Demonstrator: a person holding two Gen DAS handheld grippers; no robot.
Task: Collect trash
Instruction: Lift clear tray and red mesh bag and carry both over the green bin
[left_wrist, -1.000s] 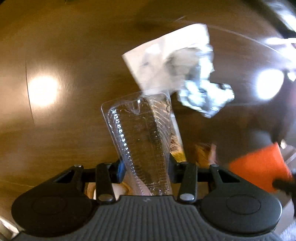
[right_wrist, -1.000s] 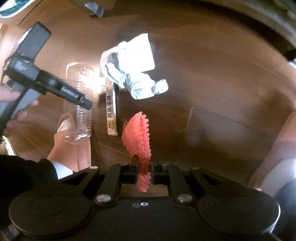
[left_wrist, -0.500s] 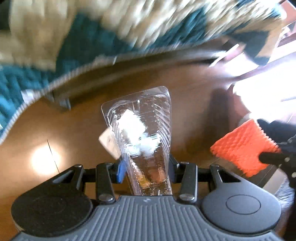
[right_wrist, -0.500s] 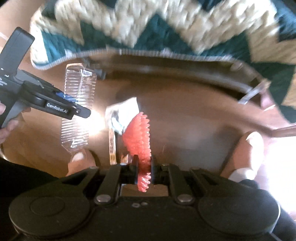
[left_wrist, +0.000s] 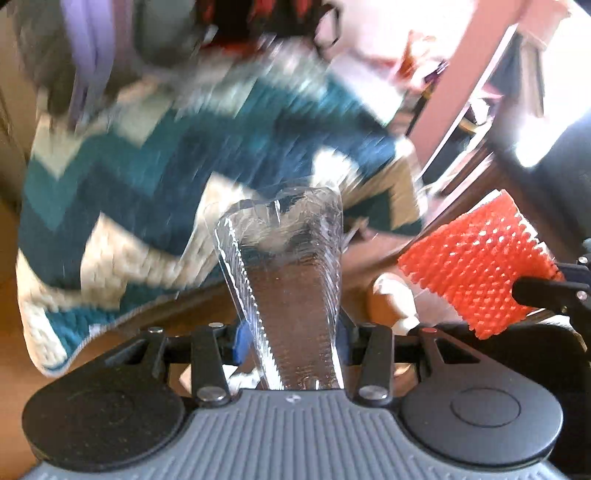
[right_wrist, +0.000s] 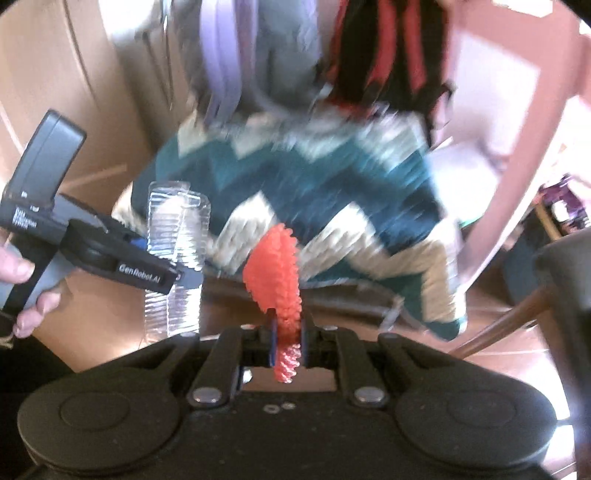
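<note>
Two grips hold in front of the teal zigzag blanket (left_wrist: 155, 177): the left gripper (left_wrist: 291, 339) clamps a clear ribbed plastic tray (left_wrist: 291, 280), the right gripper (right_wrist: 288, 339) pinches an orange foam fruit net (right_wrist: 277, 269).

Readable text: "GenRobot.AI" in white letters on the black side arm of the left gripper (right_wrist: 173, 275), seen from the right wrist camera. Just behind it, on the same device's black body below the upright block, there's a small white multi-line label (right_wrist: 25, 218); too blurred to read, maybe three short lines. Small embossed mark at the centre of the grey ribbed housing (left_wrist: 291, 398) in the left wrist view, not legible as text. Nothing else readable: the rest of both views is motion-blurred, no numbers or signs I can make out.
</note>
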